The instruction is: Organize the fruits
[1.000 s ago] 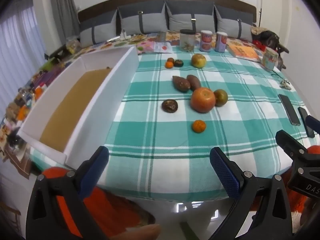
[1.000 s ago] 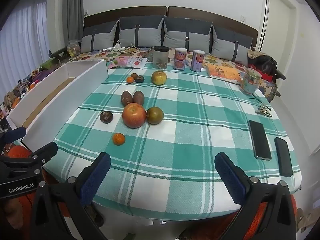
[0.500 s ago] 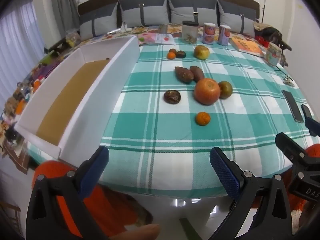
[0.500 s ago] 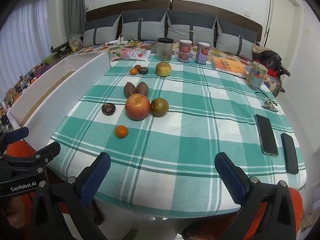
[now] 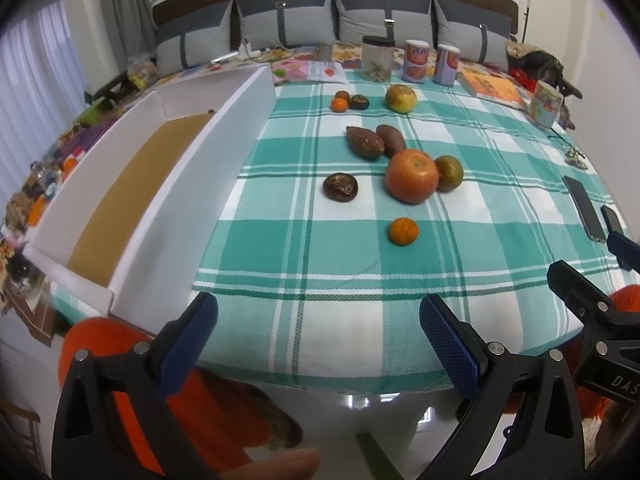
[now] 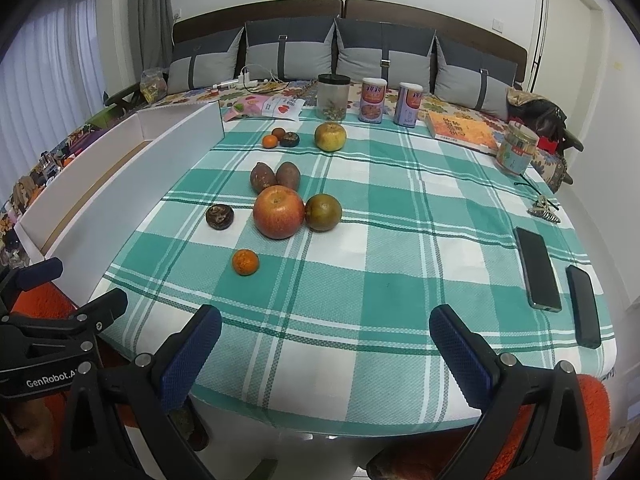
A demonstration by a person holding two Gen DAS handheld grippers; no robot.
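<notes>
Both cameras are creeping forward and up compared with a second ago, so the fruit is sitting lower and bigger in view now, though nothing on the bench (image 6: 360,360) itself has shifted.

So the left hand-held gripper (image 5: 318,320) is hanging over the near edge with its jaws spread wide and nothing between them. Same deal for the right hand-held gripper (image 6: 326,330), wide open and empty, a bit further right.

Fruit is all still loose on the green check cloth, none in the white box (image 5: 132,184) yet. That box is running along the left side, long axis going near to far.

Closest piece is the small orange (image 5: 404,231), lying straight ahead and slightly right of the left gripper. In the right view the small orange (image 6: 245,262) is showing ahead and off to the left. Just beyond it the big apple (image 5: 412,176) is touching a green-brown fruit (image 5: 449,173), with a dark fruit (image 5: 340,187) apart on the left and two sweet potatoes (image 5: 374,141) behind, lying side by side and pointing roughly near to far.

My guess: the left one is the better bet, since it's between the orange and the box. Both are pointing level-ish across the bench, tilting slightly down.
</notes>
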